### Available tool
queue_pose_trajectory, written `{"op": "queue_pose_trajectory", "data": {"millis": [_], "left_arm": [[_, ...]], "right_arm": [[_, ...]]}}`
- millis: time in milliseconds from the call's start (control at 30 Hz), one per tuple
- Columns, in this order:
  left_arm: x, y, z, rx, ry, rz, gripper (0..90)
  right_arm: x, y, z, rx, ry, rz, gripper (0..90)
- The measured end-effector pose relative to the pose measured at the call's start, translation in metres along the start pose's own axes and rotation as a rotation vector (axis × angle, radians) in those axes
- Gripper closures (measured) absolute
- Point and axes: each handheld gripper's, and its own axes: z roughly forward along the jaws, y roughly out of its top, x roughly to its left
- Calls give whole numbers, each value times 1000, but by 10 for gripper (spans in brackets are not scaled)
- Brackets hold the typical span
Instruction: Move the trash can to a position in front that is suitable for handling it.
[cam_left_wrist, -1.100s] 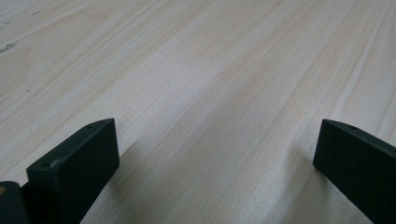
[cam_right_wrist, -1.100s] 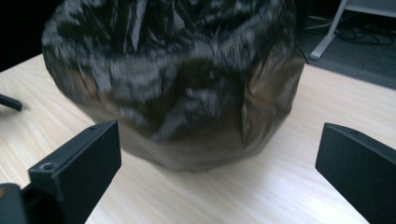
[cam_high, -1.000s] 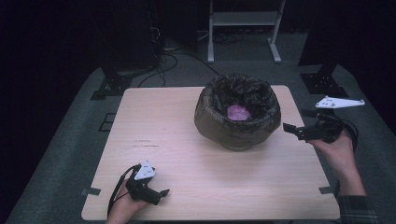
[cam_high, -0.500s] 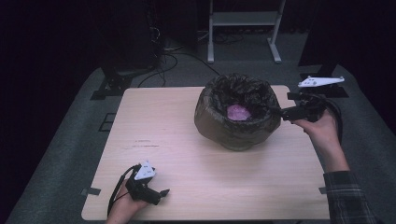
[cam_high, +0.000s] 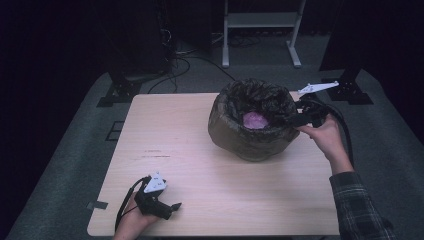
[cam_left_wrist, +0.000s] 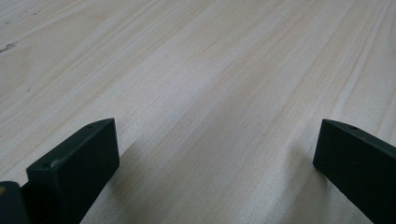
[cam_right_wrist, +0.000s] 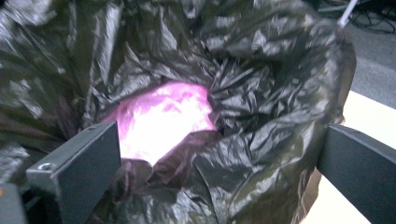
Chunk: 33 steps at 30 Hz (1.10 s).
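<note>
So the right tongs (cam_high: 296, 119) have closed the gap in the last second: they were hanging off to the right of the bag, well clear of it, and now they're sitting right at its right-hand rim, center-right of the high view. In the right gripper view the jaws are spread wide, with nothing between them yet, and crinkled black plastic sits just past them. The black bag (cam_high: 252, 120) lines a roundish bin standing on the desk (cam_high: 200, 150) in the upper right of the tabletop, and there's something pink (cam_right_wrist: 163, 119) down in the middle of it.

Left tongs (cam_high: 167, 207) haven't budged, parked at the lower left of the high view near the desk's front edge, jaws wide apart over bare wood.

My read: the approach is basically done and the next thing is a pinch on the bag's edge (or a reach in for the pink thing, can't tell which). Thin plastic is slippery, so a shallow bite might just slide off.
</note>
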Motion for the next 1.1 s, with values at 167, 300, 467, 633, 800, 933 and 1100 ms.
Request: {"op": "queue_pose_trajectory", "data": {"millis": [167,300,467,633,800,933,1100], "left_arm": [[0,0,0,0,1,2,0],[0,0,0,-1,1,1,0],[0,0,0,-1,1,0,0],[-1,0,0,-3,1,-2,0],[-1,0,0,-3,1,-2,0],[-1,0,0,-2,1,-2,0],[-1,0,0,-1,1,-1,0]], "right_arm": [[-4,-6,1,-5,47,35,0],[0,-6,-2,13,60,28,0],[5,-10,-7,28,73,3,0],[12,-19,-18,33,106,-2,0],[21,-29,-30,32,124,-24,0],[28,-33,-36,38,135,-38,0],[44,-46,-51,41,165,-70,0]]}}
